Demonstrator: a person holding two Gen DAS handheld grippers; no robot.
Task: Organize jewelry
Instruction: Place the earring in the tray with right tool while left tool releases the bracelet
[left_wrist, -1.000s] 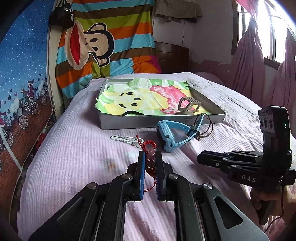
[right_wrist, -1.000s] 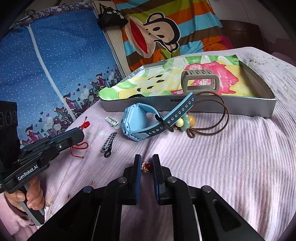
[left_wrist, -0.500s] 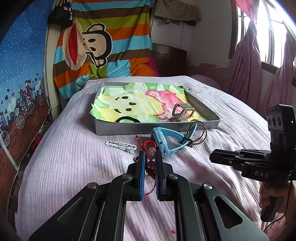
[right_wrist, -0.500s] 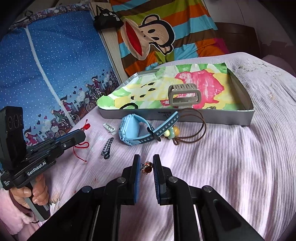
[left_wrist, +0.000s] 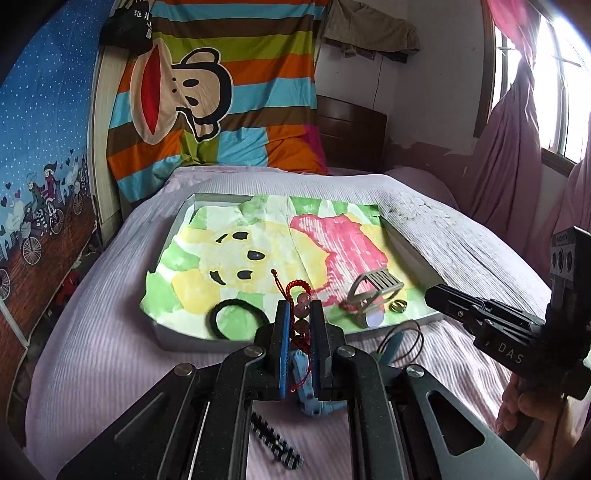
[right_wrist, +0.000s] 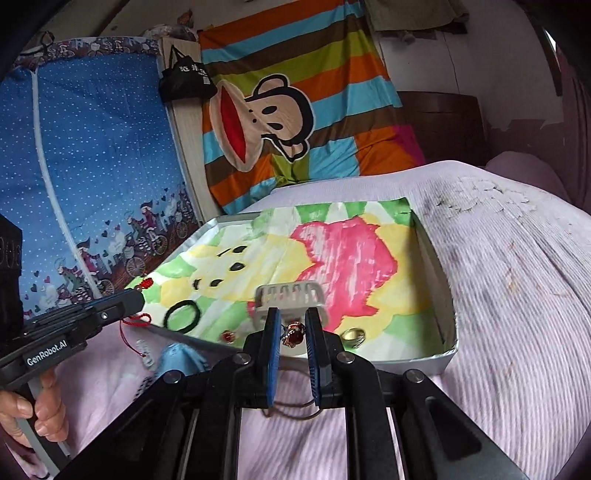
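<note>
The left gripper (left_wrist: 300, 310) hung over the near edge of the tray (left_wrist: 413, 254), its jaws pinching the red beaded bracelet (left_wrist: 301, 306) by the pink beads, with the braided red cord standing up above the tips and a loose tail trailing below; the bracelet was therefore held clear of the bed (left_wrist: 92, 354), above the tray's painted paper liner (left_wrist: 258, 243); just to the left of those tips lay a black hair tie (left_wrist: 236, 319), so a good release would, I judged, want the gripper carried a little further in over bare liner and lowered until the tail touched first, lest the cord snag on a jaw or drape across the tie; further right in the tray stood a grey clip (left_wrist: 373, 291) and a gold ring (left_wrist: 399, 305), both best left undisturbed; the right gripper (right_wrist: 291, 334) was low over the tray's near wall, its jaws spread apart somewhat, and a small red-stoned ring (right_wrist: 293, 330) sat between them, though whether the pads truly gripped it I could not tell; it looked to be in the act of letting go, and the drop seemed safest made close to the liner, so that 1 small round piece would not roll; on the bed in front of the tray remained a blue watch (right_wrist: 181, 360), a brown cord loop (left_wrist: 402, 341) and 2 hair clips, only partly visible.
</note>
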